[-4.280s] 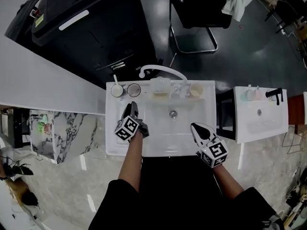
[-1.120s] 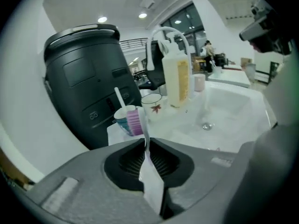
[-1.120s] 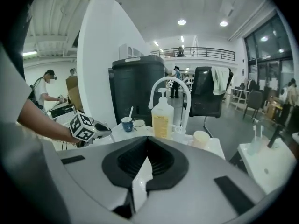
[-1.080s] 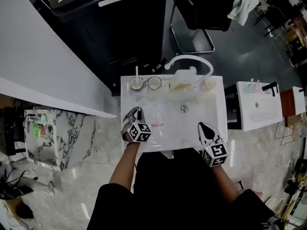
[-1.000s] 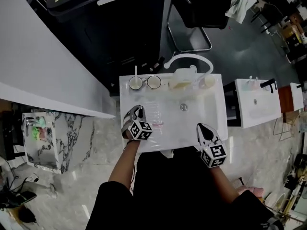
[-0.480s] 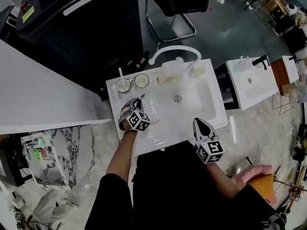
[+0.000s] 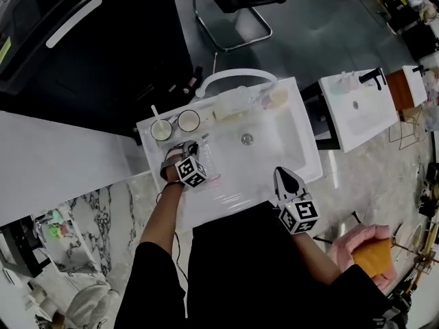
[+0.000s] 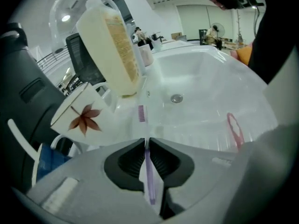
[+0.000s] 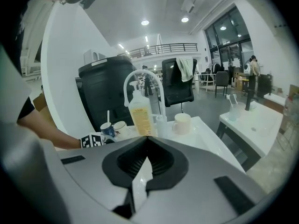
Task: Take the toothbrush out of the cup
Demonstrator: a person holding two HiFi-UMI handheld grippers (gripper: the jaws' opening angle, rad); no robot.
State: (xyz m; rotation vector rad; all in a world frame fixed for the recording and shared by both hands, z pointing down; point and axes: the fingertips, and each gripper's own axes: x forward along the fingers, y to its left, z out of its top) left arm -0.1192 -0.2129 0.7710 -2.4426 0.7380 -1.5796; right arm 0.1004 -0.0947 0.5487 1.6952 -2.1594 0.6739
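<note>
A purple toothbrush (image 8: 141, 113) sticks out ahead of my left gripper (image 8: 145, 141), which is shut on its handle. The brush head hangs over the white sink (image 7: 302, 149), close to a white cup with a red leaf print (image 8: 79, 118). In the head view the left gripper (image 7: 191, 144) is at the sink's left side, just in front of two cups (image 7: 161, 130) (image 7: 188, 120); the left cup holds a white toothbrush (image 7: 155, 112). My right gripper (image 7: 280, 172) is shut and empty at the sink's front right edge (image 9: 146, 138).
A yellow soap bottle (image 8: 112, 45), a curved white faucet (image 7: 236, 75) and a white mug (image 9: 182, 122) stand along the sink's back edge. The drain (image 7: 247, 139) is mid-basin. A pink item (image 8: 235, 127) lies on the ribbed ledge. A second sink (image 7: 360, 105) stands to the right.
My left gripper has moved lower and closer to the two cups and has rolled, with the purple toothbrush still in it. The right gripper has shifted slightly. The head view has swung.
</note>
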